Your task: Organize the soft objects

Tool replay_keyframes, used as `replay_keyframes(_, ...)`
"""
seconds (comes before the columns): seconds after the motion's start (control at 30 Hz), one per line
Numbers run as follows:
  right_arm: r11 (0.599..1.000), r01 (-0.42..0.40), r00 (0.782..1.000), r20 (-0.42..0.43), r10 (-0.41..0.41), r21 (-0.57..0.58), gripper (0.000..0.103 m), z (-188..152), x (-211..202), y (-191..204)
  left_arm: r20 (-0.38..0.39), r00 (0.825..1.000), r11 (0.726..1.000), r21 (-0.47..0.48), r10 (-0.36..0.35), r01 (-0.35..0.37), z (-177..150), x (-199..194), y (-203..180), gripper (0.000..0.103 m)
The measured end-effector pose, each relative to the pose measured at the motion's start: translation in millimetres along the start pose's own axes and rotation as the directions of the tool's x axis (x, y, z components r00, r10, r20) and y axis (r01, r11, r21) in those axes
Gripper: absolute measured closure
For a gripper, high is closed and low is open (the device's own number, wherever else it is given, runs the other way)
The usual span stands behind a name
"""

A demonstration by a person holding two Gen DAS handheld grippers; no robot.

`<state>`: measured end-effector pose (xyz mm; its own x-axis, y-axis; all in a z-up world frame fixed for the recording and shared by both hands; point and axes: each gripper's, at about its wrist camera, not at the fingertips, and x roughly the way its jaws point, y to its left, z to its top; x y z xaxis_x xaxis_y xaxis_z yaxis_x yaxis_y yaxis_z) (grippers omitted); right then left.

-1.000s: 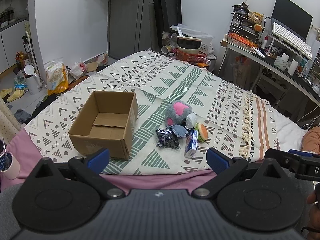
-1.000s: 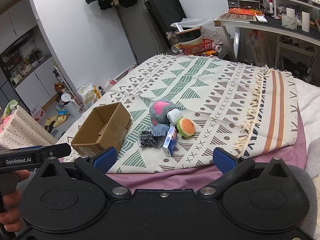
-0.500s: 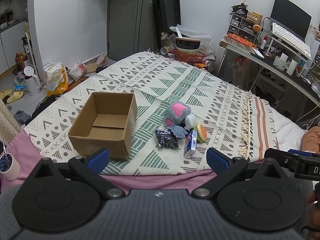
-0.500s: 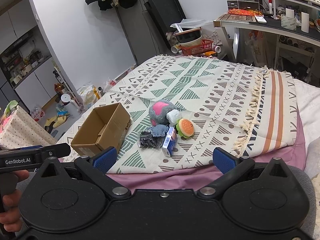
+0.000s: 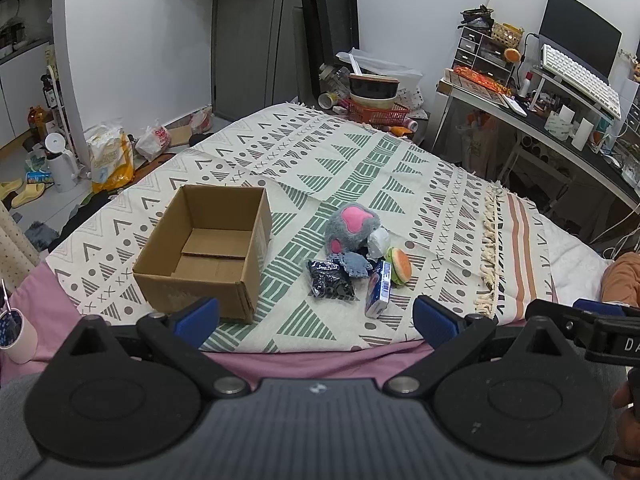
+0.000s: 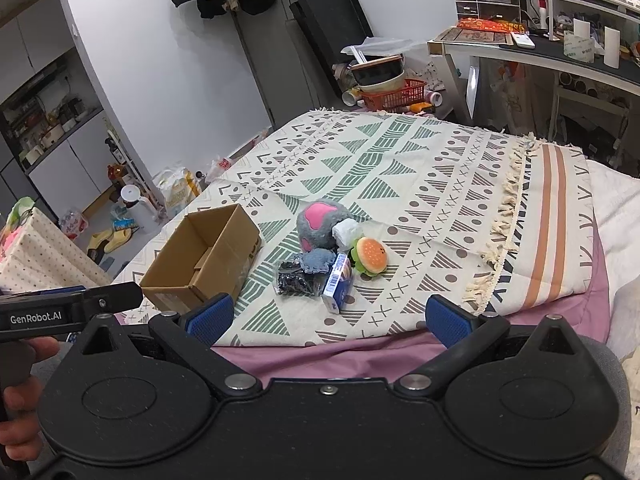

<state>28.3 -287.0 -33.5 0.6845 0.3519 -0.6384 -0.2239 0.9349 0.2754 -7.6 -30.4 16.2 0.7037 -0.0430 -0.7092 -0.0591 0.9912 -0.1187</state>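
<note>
Soft objects: a grey-and-pink plush toy [image 5: 352, 227], a burger-shaped plush [image 5: 400, 267], a small blue-grey fabric piece [image 5: 357, 263] and a white crumpled item [image 5: 378, 240] lie clustered, touching, on the patterned blanket [image 5: 360, 168].
Other items in cluster: a dark packet [image 5: 331, 285] and a blue-and-white carton [image 5: 379, 289] rest against the near side of the pile.
Container: an open cardboard box [image 5: 208, 258], empty, stands just left of the cluster.
Left gripper [image 5: 316, 316]: fingers spread wide, holding nothing, well short of the pile.
Right gripper [image 6: 330, 316]: fingers likewise spread, empty.
Change: over the last second both views have edged only slightly nearer; nothing on the blanket has moved.
Implication: sorting appears not yet begun; every item remains outside the box.
</note>
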Motion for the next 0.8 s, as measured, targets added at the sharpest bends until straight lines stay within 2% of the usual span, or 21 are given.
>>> replay_keyframes(0.3, 1.000, 0.002, 1.000, -0.016, -0.002, 0.010, 0.000, 2.7, 10.7, -7.3, -0.009, 1.000, 1.000, 0.006, -0.015, 0.015, 7.4, 14.8, -7.2, 0.001)
replay_keyframes(0.8, 0.999, 0.017, 0.999, -0.032, -0.015, 0.039, 0.000, 17.8, 47.6, -46.1, -0.026, 0.998, 0.998, -0.027, -0.066, 0.065, 19.3, 72.9, -15.7, 0.004)
